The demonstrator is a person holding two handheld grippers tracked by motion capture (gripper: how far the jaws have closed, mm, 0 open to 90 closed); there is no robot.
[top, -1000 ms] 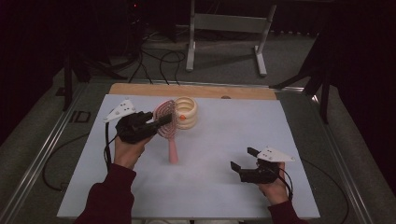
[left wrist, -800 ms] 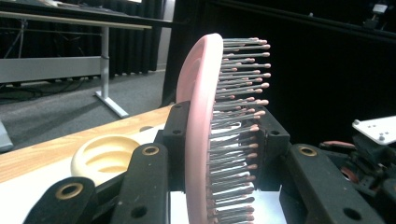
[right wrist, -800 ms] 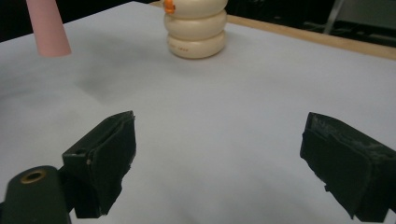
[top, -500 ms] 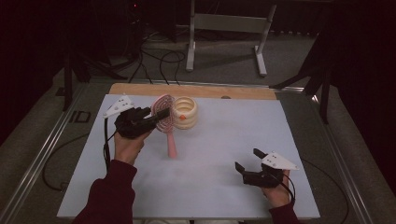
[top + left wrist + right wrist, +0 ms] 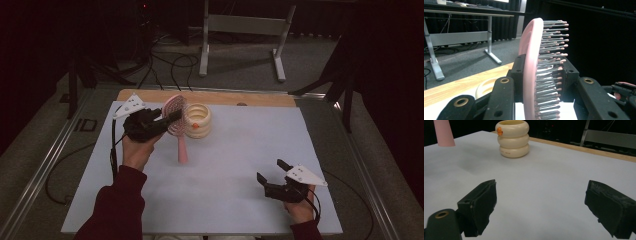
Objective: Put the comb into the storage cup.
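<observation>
You are gripping the pink hairbrush by its head in your left gripper — jaws clamped on it, handle hanging straight down, just beside the cream ringed cup. The cup's inside is hidden. Your right gripper is waiting well apart — jaws wide, holding nothing.

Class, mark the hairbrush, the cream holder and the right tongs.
hairbrush (image 5: 175, 111), high view, on its head
cream holder (image 5: 199, 121), high view, on its side wall
right tongs (image 5: 273, 170), high view, midway between the tips
</observation>
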